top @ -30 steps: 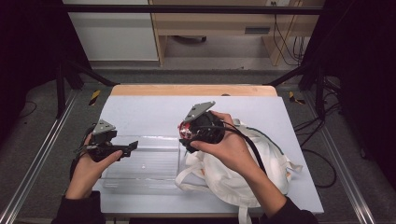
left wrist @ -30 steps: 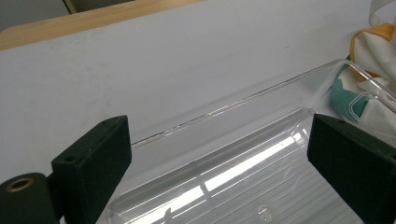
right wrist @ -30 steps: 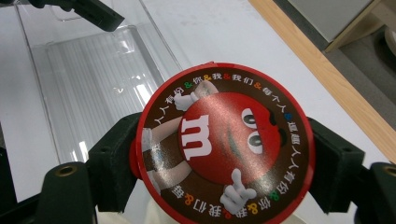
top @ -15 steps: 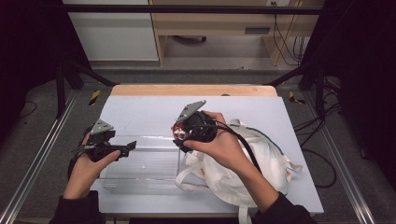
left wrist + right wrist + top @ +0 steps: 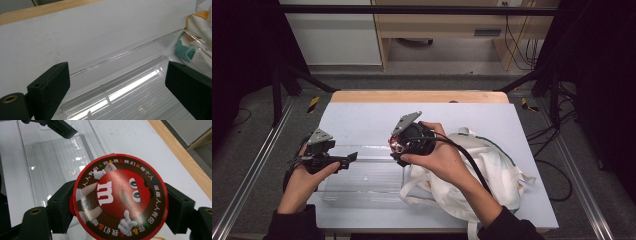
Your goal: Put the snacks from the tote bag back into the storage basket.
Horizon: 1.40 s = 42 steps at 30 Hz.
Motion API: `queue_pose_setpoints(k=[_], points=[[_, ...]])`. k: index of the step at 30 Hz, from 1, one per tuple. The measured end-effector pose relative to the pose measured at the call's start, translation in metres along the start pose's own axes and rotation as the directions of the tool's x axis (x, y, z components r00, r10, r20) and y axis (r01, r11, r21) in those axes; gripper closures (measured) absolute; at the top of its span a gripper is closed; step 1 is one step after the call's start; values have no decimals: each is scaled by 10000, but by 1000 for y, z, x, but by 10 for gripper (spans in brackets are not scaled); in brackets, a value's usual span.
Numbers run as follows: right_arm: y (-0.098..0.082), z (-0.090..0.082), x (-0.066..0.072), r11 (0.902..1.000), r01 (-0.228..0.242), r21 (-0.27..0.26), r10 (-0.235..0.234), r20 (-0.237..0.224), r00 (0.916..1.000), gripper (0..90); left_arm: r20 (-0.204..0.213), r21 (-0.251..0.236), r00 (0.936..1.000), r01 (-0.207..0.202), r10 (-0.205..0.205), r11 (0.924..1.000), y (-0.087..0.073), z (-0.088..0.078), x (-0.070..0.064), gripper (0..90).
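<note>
On the white table (image 5: 362, 117), as seen in the high view, a clear plastic tray (image 5: 362, 180) is lain flat, with a white cloth bag (image 5: 482, 170) crumpled just beside its right end. The left gripper (image 5: 347, 158) is held at the tray's left part, its jaws pointed across the tray. The right gripper (image 5: 396, 150) is held over the tray's right end, and a small patch of red is seen at its jaws.

Between the jaws in the left gripper view, the tray (image 5: 140, 85) is seen lying below and beyond; the jaws are spread wide with nothing pressed between them. Past the right-hand jaw, a fold of the bag (image 5: 197, 27) is seen through the tray's wall.

Between the jaws in the right gripper view, a round red candy container (image 5: 120, 197) with a cartoon face is clamped at its two sides. Beyond the jaws, the tray (image 5: 57, 152) is seen, with the left gripper (image 5: 58, 127) above its far end.
</note>
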State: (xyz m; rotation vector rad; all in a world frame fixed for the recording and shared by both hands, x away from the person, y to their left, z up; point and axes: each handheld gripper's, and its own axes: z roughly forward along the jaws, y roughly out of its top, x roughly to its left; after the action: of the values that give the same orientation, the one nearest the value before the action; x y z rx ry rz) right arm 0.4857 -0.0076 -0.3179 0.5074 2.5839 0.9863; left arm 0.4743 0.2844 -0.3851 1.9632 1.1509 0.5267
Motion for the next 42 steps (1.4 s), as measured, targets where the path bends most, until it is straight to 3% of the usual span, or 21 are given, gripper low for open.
queue_pose_setpoints(k=[26,42], points=[[6,17,13,9996,280,-6,-280,-492,9984,238,21,26,10000,-94,94,10000,0,-5,4,58],[-1,40,17,9998,-67,-178,49,-996,9950,238,10,82,9999,-131,131,9999,-1,-8,8,57]])
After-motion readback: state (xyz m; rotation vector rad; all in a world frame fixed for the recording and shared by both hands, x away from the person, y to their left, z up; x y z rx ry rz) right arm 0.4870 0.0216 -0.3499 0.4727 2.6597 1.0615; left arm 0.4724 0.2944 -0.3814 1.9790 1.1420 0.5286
